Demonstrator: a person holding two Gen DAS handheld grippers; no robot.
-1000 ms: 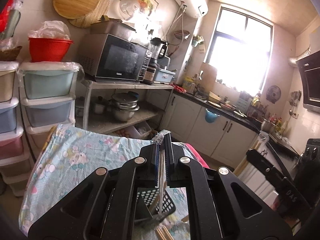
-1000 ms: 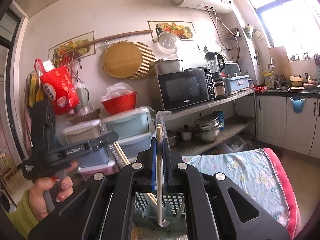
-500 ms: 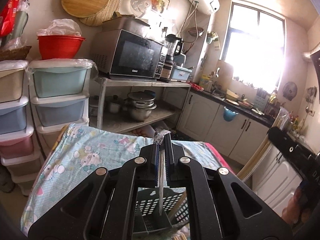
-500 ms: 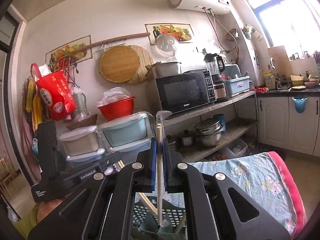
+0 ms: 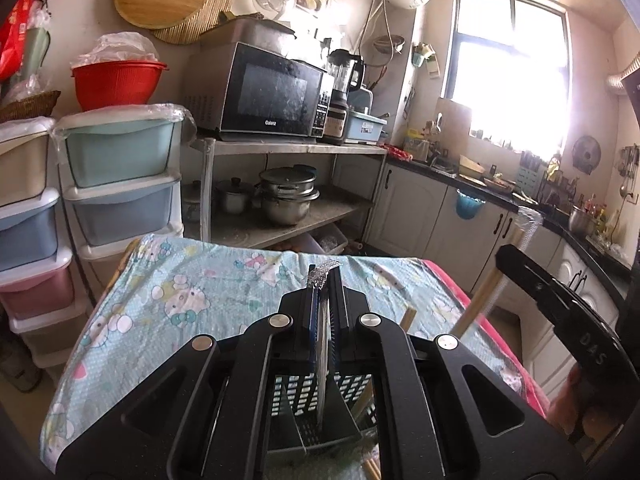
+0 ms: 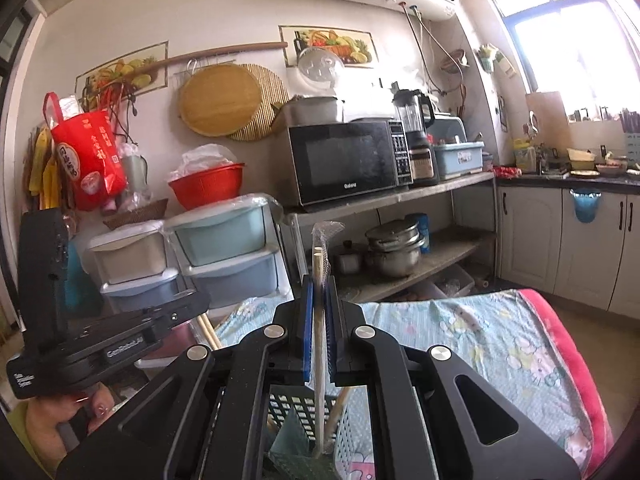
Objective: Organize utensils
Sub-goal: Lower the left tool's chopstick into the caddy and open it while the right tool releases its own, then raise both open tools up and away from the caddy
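1. Black latticed plastic lies nearest: the utensil basket [image 6: 308, 412] sits directly beneath both of my grippers on the cartoon-print cloth [image 6: 472, 340], its open top facing up.
2. My right gripper [image 6: 319, 332] is clamped on a wrapped pair of chopsticks [image 6: 319, 272]. Their long axis stands nearly upright, the wrapper's top above the blue pads [image 6: 307, 328], and the lower end already dips into a basket compartment beside a loose wooden stick.
3. My left gripper [image 5: 325, 316] is likewise pinched narrow on a thin plastic-wrapped utensil [image 5: 322, 360]. It too hangs near vertical, crimped end above the fingers, tip pointing down into the basket [image 5: 296, 400].
4. Judgement: both pieces are aligned over the basket mouth, so the coming move turns on a straight descent along each long axis. I judge the right piece the deeper of the two.
5. Farther off stand the stacked drawers [image 5: 120, 184] and the microwave [image 5: 264, 96].
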